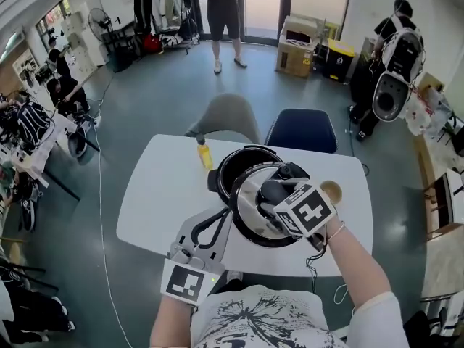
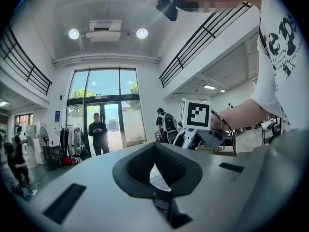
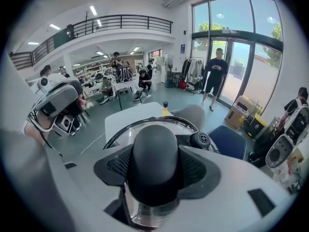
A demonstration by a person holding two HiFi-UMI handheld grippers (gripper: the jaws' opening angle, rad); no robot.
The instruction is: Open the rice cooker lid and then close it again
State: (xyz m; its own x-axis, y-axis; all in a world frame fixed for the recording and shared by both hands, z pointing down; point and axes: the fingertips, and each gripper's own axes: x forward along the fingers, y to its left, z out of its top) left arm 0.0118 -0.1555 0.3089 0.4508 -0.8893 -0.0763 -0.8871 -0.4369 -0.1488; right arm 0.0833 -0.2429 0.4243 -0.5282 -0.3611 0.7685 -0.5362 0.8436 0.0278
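Observation:
The black rice cooker (image 1: 230, 167) stands open on the white table (image 1: 156, 194). Its glass lid (image 1: 250, 220) with a metal rim hangs tilted over the pot's near side. My right gripper (image 1: 275, 193) is shut on the lid's black knob (image 3: 154, 161), which fills the space between the pads. A small black vent cap (image 3: 200, 139) shows on the lid behind the knob. My left gripper (image 1: 210, 227) hovers at the table's near edge, left of the lid, open with nothing between its jaws. In the left gripper view the right gripper's marker cube (image 2: 195, 114) shows ahead.
A yellow bottle (image 1: 205, 154) stands left of the cooker, a small round tan cup (image 1: 331, 191) to its right. A grey chair (image 1: 230, 116) and a blue chair (image 1: 301, 130) sit at the table's far side. A person (image 1: 223, 20) stands farther back.

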